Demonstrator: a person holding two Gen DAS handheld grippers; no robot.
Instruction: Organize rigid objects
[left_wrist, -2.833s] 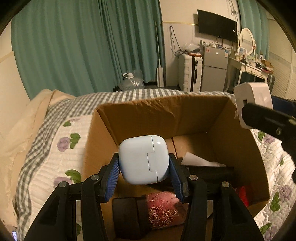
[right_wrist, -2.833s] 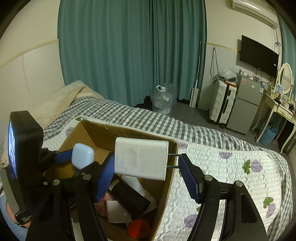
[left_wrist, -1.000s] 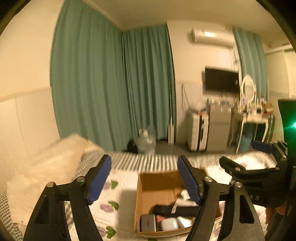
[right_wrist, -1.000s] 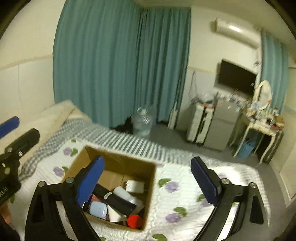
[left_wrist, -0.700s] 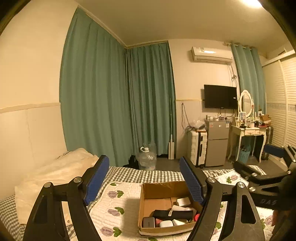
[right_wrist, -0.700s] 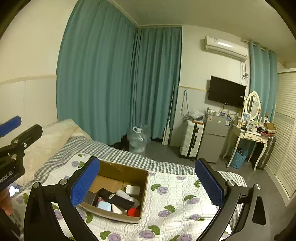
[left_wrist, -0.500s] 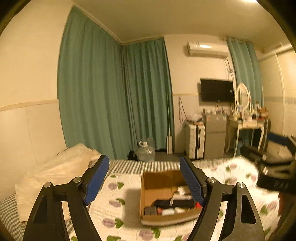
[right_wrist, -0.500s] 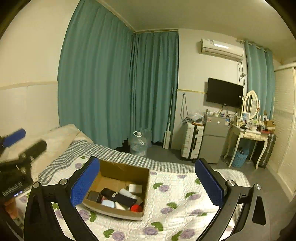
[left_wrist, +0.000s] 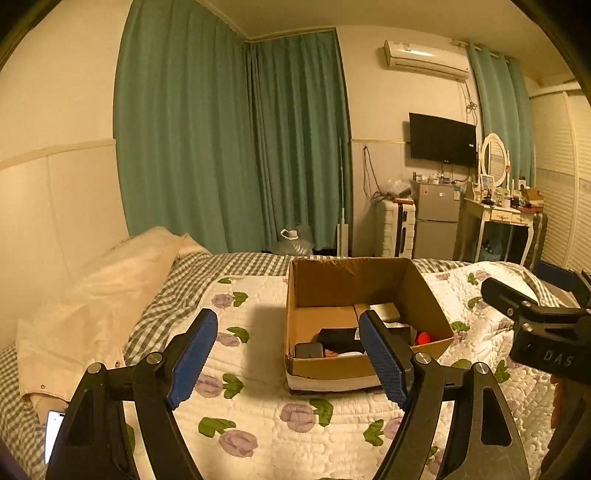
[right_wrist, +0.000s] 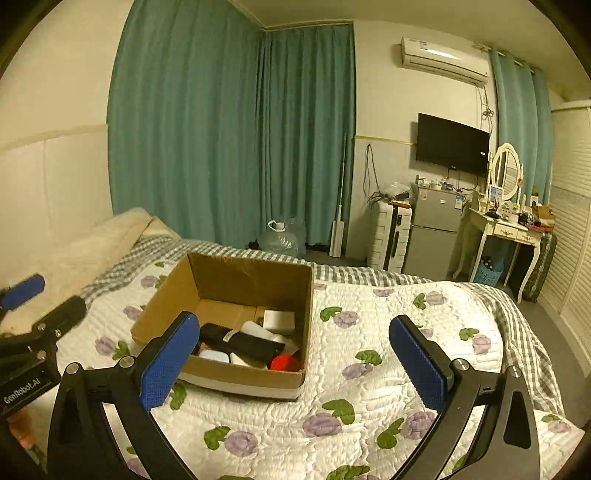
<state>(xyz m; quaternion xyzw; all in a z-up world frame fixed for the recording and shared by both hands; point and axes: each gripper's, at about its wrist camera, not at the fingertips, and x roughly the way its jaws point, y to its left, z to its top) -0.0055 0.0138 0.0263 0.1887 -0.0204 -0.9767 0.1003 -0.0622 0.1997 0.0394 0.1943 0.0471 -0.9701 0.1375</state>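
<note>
An open cardboard box (left_wrist: 328, 365) stands on the flowered quilt; it also shows in the right wrist view (right_wrist: 225, 373). Inside lie a black pouch (right_wrist: 240, 343), a white charger (right_wrist: 279, 317), a pale blue case (right_wrist: 216, 356), a red object (right_wrist: 284, 363) and a dark case (left_wrist: 309, 350). My left gripper (left_wrist: 288, 358) is open and empty, held back above the bed in front of the box. My right gripper (right_wrist: 295, 365) is open and empty, also above the bed near the box. Each gripper shows at the edge of the other's view.
The bed has a quilt (right_wrist: 388, 332), a checked sheet and a beige pillow (left_wrist: 96, 295). A phone (left_wrist: 53, 434) lies at the bed's left edge. Beyond are green curtains, a water jug (right_wrist: 280, 236), a suitcase, a small fridge (right_wrist: 432, 232) and a dressing table (right_wrist: 509, 229).
Both grippers let go of the pale blue case and the white charger, which now lie in the box. Both then drew back and up; lately the views tilted down toward the box.
</note>
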